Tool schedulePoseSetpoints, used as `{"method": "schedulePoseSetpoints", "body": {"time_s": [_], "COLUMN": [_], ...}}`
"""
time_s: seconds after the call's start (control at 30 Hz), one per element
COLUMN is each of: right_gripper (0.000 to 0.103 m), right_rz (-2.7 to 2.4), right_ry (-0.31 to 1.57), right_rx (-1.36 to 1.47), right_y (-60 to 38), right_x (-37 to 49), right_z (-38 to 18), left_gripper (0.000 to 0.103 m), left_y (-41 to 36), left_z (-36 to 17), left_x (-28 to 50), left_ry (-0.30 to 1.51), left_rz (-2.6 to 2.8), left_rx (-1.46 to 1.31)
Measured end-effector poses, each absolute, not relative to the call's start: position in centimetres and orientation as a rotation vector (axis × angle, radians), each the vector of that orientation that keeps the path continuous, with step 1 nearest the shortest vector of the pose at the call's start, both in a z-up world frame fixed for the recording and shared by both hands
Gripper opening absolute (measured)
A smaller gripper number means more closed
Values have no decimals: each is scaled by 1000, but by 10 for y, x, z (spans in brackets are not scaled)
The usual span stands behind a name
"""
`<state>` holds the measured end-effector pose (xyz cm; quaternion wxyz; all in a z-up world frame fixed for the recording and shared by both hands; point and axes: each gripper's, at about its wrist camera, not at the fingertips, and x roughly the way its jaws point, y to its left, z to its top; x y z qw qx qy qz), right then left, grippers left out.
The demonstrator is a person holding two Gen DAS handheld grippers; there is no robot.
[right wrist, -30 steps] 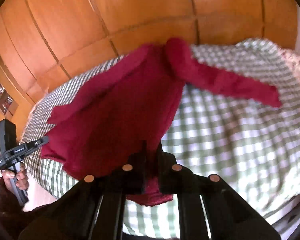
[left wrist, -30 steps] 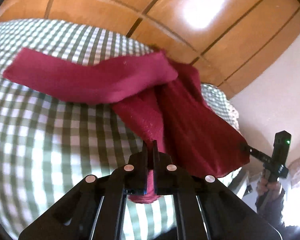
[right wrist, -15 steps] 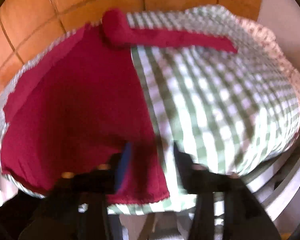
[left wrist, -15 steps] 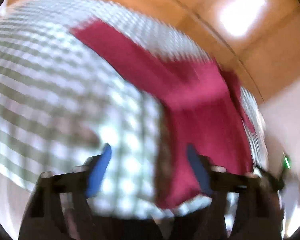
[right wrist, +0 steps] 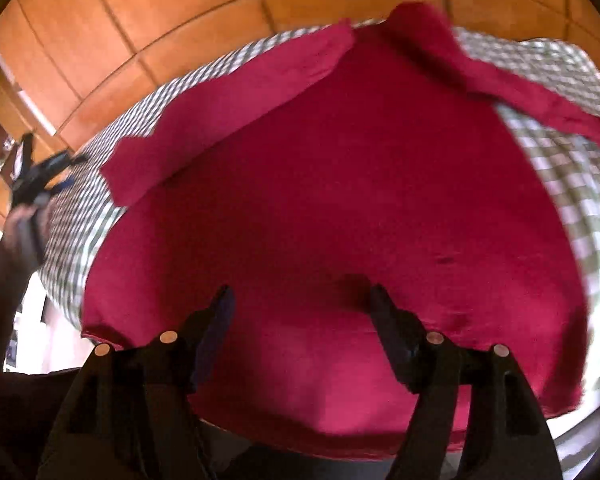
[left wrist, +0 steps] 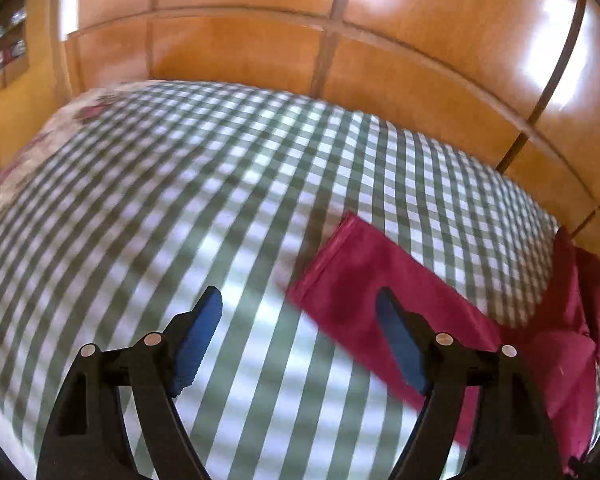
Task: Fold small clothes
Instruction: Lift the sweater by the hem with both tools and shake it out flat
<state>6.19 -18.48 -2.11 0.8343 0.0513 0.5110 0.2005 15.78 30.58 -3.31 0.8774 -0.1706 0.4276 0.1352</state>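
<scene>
sweater [right wrist: 340,208], crimson and long-sleeved, lies spread flat on a green-and-white checked bedcover [left wrist: 180,200] before orange wood panelling [left wrist: 240,56]. left gripper [left wrist: 298,312] hangs above the checks beside one sleeve [left wrist: 380,292], jaws wide apart, empty. right gripper [right wrist: 300,300] hovers over the sweater's body; its jaws have just been opening, nothing pinched between them. no readable writing.

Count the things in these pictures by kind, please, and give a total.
Red garment: 1
Green checked cloth under it: 1
Handheld grippers: 2, left gripper and right gripper, jaws apart, nothing gripped
Total: 4
</scene>
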Motion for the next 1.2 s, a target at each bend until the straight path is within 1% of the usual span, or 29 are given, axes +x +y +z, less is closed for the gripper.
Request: {"method": "schedulePoseSetpoints", "body": {"time_s": [0.13, 0.17, 0.2, 0.23, 0.27, 0.33, 0.4, 0.47, 0.57, 0.63, 0.73, 0.87, 0.9, 0.93, 0.97, 1.0, 1.03, 1.13, 1.2], "right_gripper": [76, 76, 76, 76, 76, 77, 80, 81, 83, 83, 83, 87, 88, 88, 88, 88, 88, 88, 87], "right_rz": [420, 418, 413, 405, 400, 393, 392, 388, 379, 373, 363, 355, 354, 353, 352, 352, 353, 352, 350], "right_ry": [1097, 1099, 1106, 1114, 1119, 1126, 1123, 1119, 1114, 1111, 1105, 1095, 1095, 1094, 1092, 1088, 1083, 1075, 1069], "right_rx": [93, 94, 99, 107, 112, 108, 87, 66, 58, 61, 63, 45, 40, 40, 41, 43, 43, 39, 67], "right_y": [-176, -178, -176, -175, -175, -174, -169, -167, -166, -166, -165, -161, -161, -162, -162, -163, -164, -162, -172], "right_x": [74, 70, 73, 76, 76, 79, 80, 79, 80, 80, 81, 79, 79, 78, 79, 78, 77, 76, 76], "right_z": [-21, -22, -24, -26, -28, -30, -31, -32, -34, -35, -36, -37, -37, -37, -37, -37, -37, -35, -30], "left_gripper": [79, 77, 57, 25, 11, 10, 9, 9, 9, 9, 9, 11, 16, 32, 43, 63, 72, 72, 72], "left_y": [308, 306, 302, 295, 288, 292, 308, 343, 390, 416, 438, 438, 438, 438, 434, 428, 422, 391, 356], "left_z": [-57, -64, -68, -69, -66, -58, -40, -16, 18, 31, 38, 18, 12, 4, -3, -5, -7, -9, -10], "left_x": [203, 211, 216, 218, 220, 216, 209, 194, 167, 152, 144, 148, 149, 148, 145, 140, 132, 106, 83], "left_ry": [1000, 1021, 1029, 1027, 1013, 976, 904, 813, 693, 644, 633, 723, 751, 779, 803, 799, 788, 796, 805], "left_rz": [239, 233, 219, 201, 188, 184, 238, 320, 479, 568, 654, 704, 702, 701, 694, 679, 654, 511, 342], "left_rx": [-352, -350, -338, -298, -244, -270, -293, -379, -421, -451, -442, -446, -458, -475, -494, -519, -547, -585, -602]}}
